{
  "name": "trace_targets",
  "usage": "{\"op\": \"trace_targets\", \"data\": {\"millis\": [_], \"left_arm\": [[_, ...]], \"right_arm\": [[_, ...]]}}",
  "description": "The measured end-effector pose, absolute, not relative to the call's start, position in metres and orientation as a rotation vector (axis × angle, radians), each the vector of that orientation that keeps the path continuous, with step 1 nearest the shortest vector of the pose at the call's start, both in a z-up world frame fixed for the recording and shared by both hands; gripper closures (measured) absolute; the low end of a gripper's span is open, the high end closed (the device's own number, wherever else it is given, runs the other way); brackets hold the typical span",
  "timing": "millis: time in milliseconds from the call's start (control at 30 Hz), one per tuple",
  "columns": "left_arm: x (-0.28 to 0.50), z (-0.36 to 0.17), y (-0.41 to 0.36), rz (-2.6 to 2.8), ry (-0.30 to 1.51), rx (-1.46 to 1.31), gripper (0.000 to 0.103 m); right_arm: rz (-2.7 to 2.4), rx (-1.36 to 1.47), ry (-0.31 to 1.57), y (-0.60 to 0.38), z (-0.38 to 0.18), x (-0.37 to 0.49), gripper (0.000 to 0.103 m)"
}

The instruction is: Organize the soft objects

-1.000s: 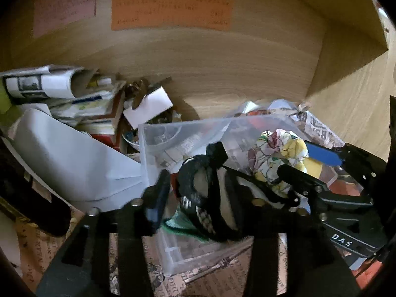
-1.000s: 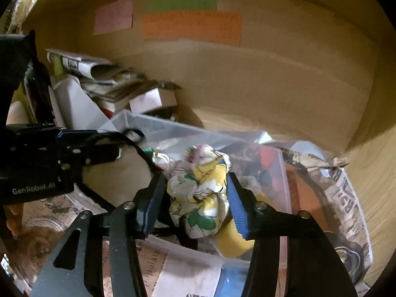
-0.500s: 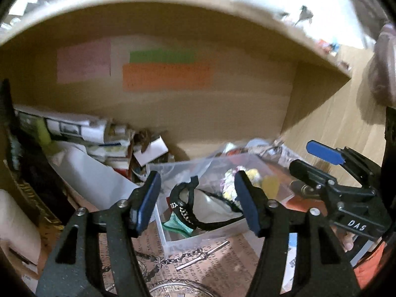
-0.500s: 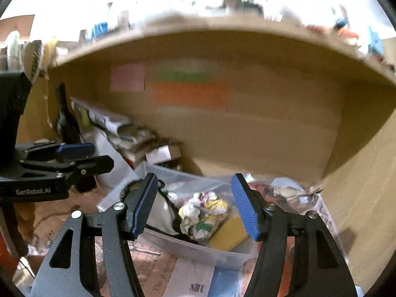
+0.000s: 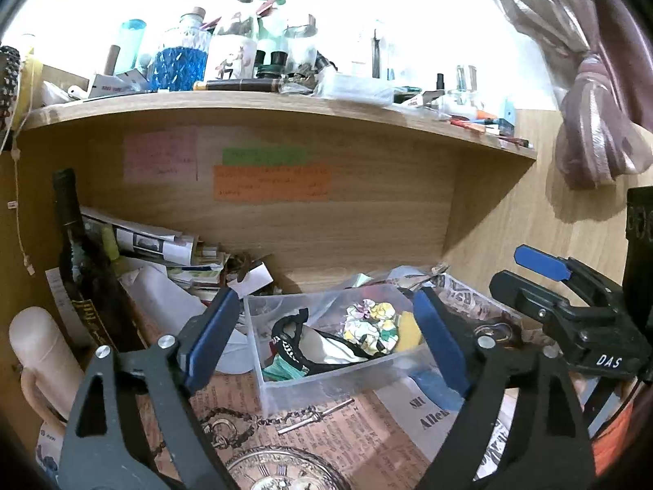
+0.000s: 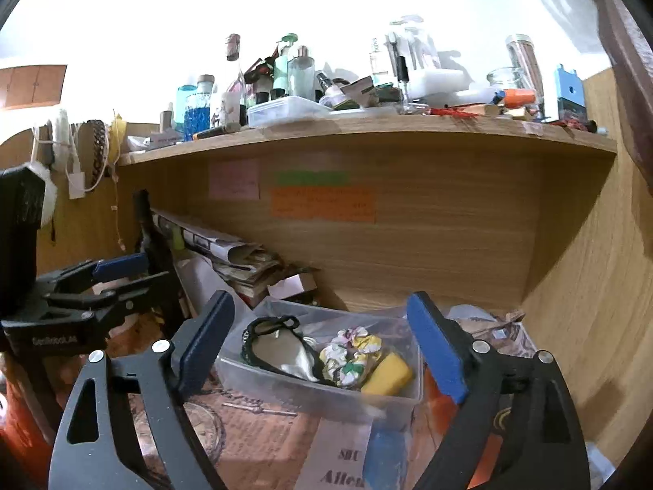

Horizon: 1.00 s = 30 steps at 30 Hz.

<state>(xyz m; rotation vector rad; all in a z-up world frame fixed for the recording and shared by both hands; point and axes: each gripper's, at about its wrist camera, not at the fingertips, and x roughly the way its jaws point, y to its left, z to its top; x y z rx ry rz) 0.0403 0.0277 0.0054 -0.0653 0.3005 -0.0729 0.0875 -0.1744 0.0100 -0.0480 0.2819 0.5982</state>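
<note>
Left gripper [image 5: 326,341] and right gripper [image 6: 320,345] both spread wide, nothing held. Beyond them, clear plastic bin [image 6: 285,386] on newspaper holds black-trimmed cloth [image 6: 285,353], floral scrunchie [image 6: 351,355], yellow sponge [image 6: 387,373]. Farther back, wooden shelf [image 6: 367,132].

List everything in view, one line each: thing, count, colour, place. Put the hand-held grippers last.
Plastic bin: one, clear, on the paper-covered desk under the shelf.
Lace-trimmed garment: one, black and cream, left part of the bin.
Floral scrunchie: one, white, yellow and green, middle of the bin.
Sponge: one, yellow, right end of the bin.
Sticky notes: three, pink, green, orange, on the back panel.
Wine bottle: one, dark, upright at far left.
Paper stack: several, mostly white, left of the bin.
Bottles and jars: many, mixed colours, on the top shelf.
Left hand-held gripper: one, black with blue pads, open, empty.
Right hand-held gripper: one, black with blue pads, open, empty.
</note>
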Motion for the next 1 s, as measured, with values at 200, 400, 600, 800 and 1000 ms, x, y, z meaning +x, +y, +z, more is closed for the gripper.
{"op": "trace_targets", "data": {"millis": [200, 400, 600, 800, 1000], "left_arm": [[0.029, 0.003, 0.022, -0.058, 0.281, -0.059, 0.007], [0.024, 0.002, 0.019, -0.05, 0.27, -0.06, 0.002], [0.024, 0.002, 0.019, -0.047, 0.27, -0.059, 0.001], [0.024, 0.001, 0.021, -0.051, 0.273, -0.059, 0.001], [0.024, 0.001, 0.021, -0.053, 0.271, -0.059, 0.0]], "right_arm": [[0.587, -0.029, 0.288, -0.181, 0.006, 0.081, 0.007], [0.573, -0.017, 0.276, -0.184, 0.006, 0.074, 0.001], [0.568, -0.027, 0.279, -0.182, 0.004, 0.073, 0.001], [0.566, -0.031, 0.275, -0.181, 0.005, 0.073, 0.001], [0.568, -0.032, 0.27, -0.182, 0.005, 0.073, 0.0]]}}
